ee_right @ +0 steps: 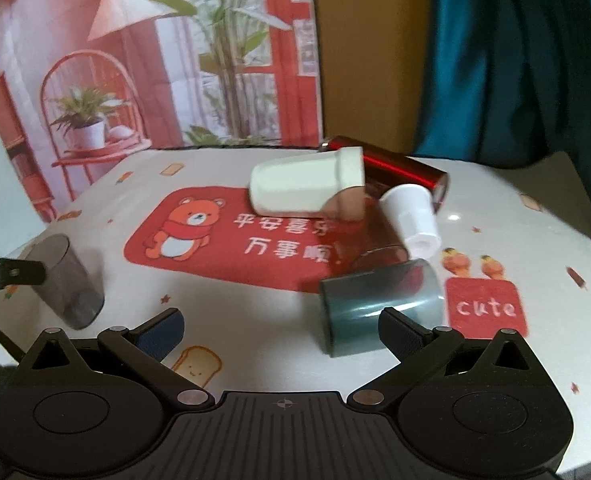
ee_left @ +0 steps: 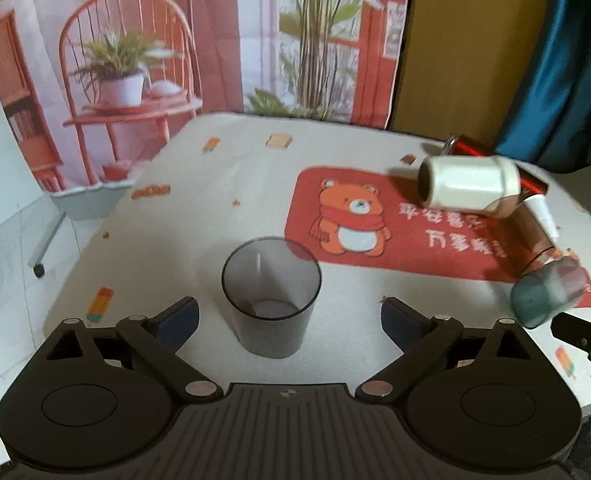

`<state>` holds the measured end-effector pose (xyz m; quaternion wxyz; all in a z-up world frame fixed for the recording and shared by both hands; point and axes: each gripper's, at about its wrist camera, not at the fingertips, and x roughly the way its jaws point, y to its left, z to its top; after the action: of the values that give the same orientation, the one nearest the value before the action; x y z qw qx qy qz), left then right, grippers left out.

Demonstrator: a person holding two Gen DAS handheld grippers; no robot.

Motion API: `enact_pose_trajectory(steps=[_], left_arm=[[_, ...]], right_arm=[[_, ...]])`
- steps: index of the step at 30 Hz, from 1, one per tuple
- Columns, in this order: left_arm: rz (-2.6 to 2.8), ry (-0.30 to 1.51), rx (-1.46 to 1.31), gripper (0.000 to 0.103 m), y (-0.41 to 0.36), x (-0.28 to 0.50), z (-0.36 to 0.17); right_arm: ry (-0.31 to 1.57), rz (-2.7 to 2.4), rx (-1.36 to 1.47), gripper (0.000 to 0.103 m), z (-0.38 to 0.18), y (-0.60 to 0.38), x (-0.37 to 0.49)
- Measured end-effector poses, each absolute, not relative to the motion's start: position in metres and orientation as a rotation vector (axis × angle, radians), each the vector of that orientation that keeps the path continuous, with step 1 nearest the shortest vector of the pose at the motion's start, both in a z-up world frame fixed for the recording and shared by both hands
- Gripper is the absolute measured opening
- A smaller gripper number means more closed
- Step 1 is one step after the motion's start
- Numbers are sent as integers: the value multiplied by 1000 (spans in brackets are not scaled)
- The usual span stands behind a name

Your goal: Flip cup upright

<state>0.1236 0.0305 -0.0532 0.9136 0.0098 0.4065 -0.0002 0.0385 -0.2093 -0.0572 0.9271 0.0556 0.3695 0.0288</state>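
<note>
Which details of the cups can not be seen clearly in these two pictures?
- Teal cup, left wrist view: motion blur hides its rim.
- Clear brown cup, right wrist view: partly hidden behind the teal cup.
- White cup, right wrist view: opening faces away.

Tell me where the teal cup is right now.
The teal cup lies on its side at the red bear mat's near right corner, just ahead of the open right tool, beside the "cute" patch; the left wrist view shows it far right.
</note>
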Motion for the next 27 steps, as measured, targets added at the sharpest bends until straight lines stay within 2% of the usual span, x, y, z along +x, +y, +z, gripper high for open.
enact_pose_trajectory(steps=[3,11,18,27], left_arm=[[-18,805,22,103,26,113,-36],[-108,720,77,103,6,73,-6],[-34,699,108,103,7,33,1],[82,732,89,103,22,10,-6]], right_arm=[[745,38,167,103,-46,-219,29],[676,29,156,103,-6,-222,-9],[629,-14,129,103,13,-211,-43],[608,-24,78,103,10,-199,-65]])
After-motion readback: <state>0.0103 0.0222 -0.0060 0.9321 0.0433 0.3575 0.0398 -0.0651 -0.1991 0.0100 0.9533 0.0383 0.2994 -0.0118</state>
